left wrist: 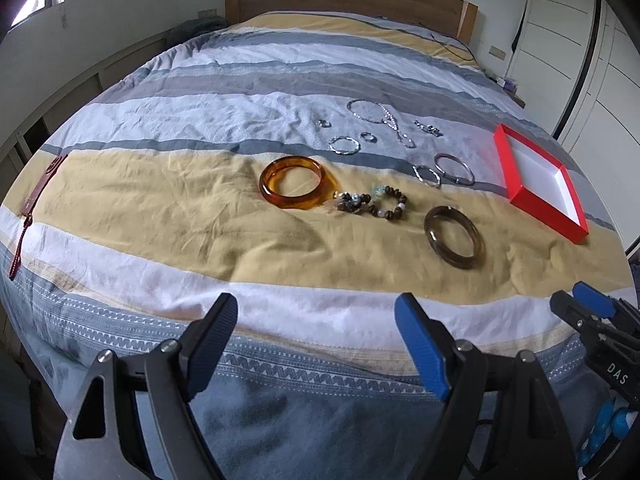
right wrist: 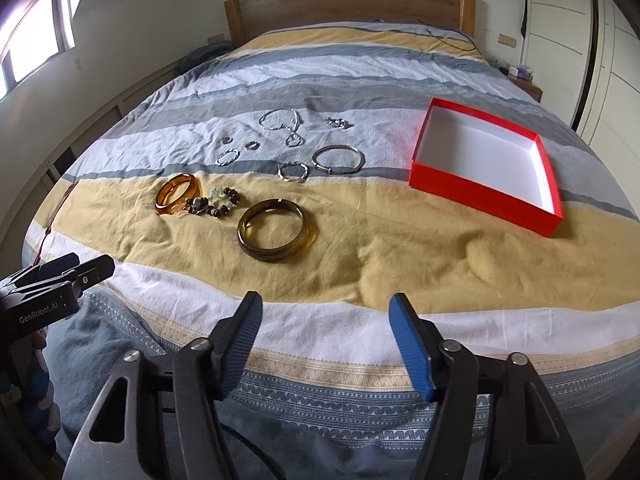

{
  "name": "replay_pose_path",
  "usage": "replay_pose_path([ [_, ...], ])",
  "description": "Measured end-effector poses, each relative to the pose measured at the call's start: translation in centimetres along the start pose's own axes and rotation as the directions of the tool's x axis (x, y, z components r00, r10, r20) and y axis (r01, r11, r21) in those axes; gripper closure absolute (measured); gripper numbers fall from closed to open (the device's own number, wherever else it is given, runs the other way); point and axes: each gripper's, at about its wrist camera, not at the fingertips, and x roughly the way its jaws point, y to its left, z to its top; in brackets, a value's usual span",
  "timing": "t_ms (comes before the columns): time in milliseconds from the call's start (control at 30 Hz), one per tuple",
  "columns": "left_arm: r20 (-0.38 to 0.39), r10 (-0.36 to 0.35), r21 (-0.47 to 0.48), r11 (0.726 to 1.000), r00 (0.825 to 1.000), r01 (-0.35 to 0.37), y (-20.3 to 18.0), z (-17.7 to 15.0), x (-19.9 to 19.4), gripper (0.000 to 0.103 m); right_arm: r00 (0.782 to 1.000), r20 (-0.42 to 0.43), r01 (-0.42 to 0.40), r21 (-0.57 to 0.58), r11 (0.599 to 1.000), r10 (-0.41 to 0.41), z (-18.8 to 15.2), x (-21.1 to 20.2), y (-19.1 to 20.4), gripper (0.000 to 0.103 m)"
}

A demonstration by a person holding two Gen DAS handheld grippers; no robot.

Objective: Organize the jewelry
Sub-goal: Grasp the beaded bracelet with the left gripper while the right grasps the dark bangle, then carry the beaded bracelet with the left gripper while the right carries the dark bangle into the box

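Just bangles, amber bangle (left wrist: 297,182) translucent, dark bangle (left wrist: 455,237) smoky, unboxed.

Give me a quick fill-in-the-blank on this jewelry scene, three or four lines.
1. The red box on the bed holds ____ jewelry.
2. The amber bangle lies on the ____ stripe of the duvet.
3. The beaded bracelet lies between the amber bangle and the ____ bangle.
4. Both tongs, left and right, hold ____.

Missing words: no; yellow; dark brown; nothing
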Motion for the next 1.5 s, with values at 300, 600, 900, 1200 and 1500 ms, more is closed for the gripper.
replay_pose_path([
  [300, -0.063, -0.075, -0.078, 0.994, 0.995, 0.07, 0.1, 1.6, 2.7, 0.024, 0.997, -0.036, -0.072, 0.005, 0.997, 0.072, 1.4, 3.0, -0.5, 0.06],
  [600, -0.105, -0.109, -0.174, 0.981, 0.989, 0.089, -0.8, 4.8, 6.1, 0.024, 0.984, -0.08, -0.161, -0.001, 0.987, 0.16, 4.7, 8.6, -0.2, 0.068],
  [900, -0.162, -0.154, -0.357, 0.93, 0.975, 0.088, -1.3, 7.1, 10.8, 0.024, 0.968, -0.135, -0.211, 0.005, 0.977, 0.21, 5.8, 14.4, 0.5, 0.07],
  [1200, -0.233, -0.147, -0.533, 0.846, 0.961, 0.0, -1.2, 8.2, 15.5, 0.024, 0.964, -0.133, -0.233, 0.005, 0.972, 0.231, 5.4, 15.7, -0.6, 0.087],
  [1500, -0.26, -0.041, -0.446, 0.891, 0.965, -0.082, -2.3, 8.1, 15.7, 0.053, 0.96, -0.13, -0.252, -0.019, 0.967, 0.248, 5.4, 15.5, -0.7, 0.093],
])
